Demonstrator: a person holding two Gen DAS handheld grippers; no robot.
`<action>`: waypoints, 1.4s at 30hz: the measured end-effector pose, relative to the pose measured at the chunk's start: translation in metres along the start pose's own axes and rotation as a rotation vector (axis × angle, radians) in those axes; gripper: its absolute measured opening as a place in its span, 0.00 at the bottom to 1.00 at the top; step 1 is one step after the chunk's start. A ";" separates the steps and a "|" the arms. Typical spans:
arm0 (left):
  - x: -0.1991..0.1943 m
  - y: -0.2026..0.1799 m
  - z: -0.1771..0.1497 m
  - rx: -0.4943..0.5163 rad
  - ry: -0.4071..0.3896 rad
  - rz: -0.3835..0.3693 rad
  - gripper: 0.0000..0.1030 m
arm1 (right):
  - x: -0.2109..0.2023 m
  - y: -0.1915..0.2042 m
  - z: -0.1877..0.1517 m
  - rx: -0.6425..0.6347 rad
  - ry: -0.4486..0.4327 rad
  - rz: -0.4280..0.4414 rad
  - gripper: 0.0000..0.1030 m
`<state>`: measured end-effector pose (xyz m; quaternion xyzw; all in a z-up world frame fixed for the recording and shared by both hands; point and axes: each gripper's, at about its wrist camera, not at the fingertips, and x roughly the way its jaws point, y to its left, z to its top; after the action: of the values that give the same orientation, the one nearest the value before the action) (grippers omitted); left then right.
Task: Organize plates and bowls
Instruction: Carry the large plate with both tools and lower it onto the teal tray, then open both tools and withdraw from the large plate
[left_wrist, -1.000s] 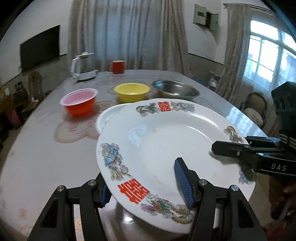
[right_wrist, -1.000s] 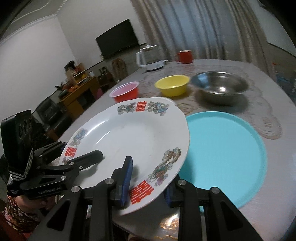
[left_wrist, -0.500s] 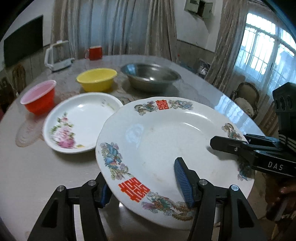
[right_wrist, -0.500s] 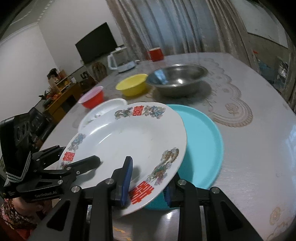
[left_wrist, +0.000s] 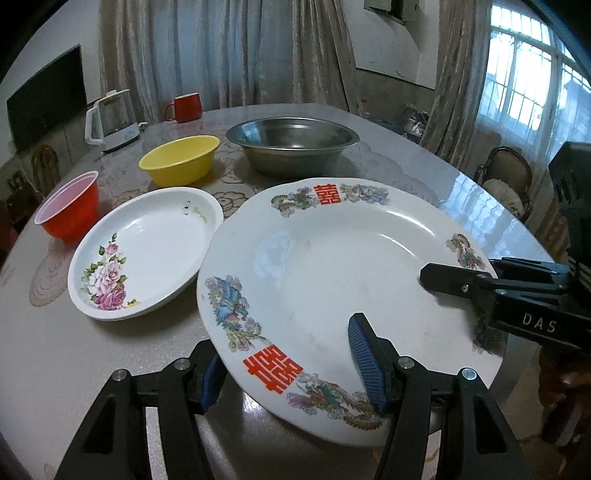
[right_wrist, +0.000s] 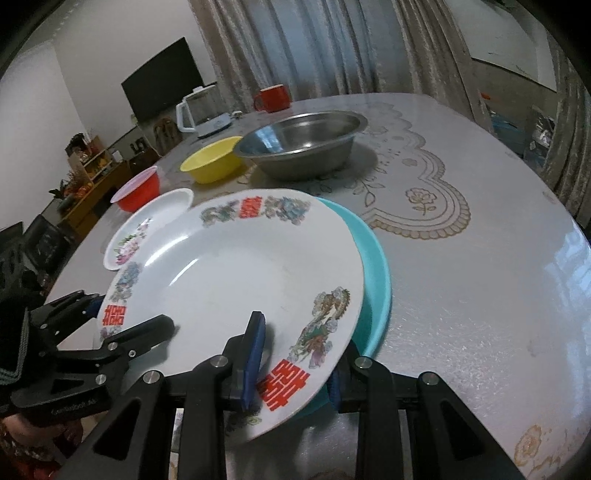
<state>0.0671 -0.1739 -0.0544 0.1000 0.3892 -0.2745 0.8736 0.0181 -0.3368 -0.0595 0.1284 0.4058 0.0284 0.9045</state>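
Both tools clamp the dragon plate: left tool, right tool. Only the right wrist view shows the turquoise plate beneath; the left shows the rose plate whole on the tabletop.

A large white plate with red characters and dragon prints is held tilted above a turquoise plate on the surface. Beside it lies a rose-printed plate. Farther back stand a red bowl, a yellow bowl and a steel bowl.
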 end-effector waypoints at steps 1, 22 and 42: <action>0.001 0.000 0.001 0.000 0.002 0.004 0.61 | 0.001 -0.002 0.001 0.012 -0.003 0.004 0.28; -0.016 0.002 0.002 0.010 -0.027 -0.002 0.54 | -0.020 -0.004 0.011 0.048 -0.008 -0.163 0.27; -0.009 0.000 0.007 -0.003 -0.041 -0.031 0.48 | -0.025 -0.012 0.013 0.083 -0.053 -0.205 0.26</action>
<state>0.0666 -0.1736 -0.0430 0.0871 0.3732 -0.2895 0.8771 0.0109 -0.3555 -0.0363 0.1242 0.3936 -0.0844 0.9069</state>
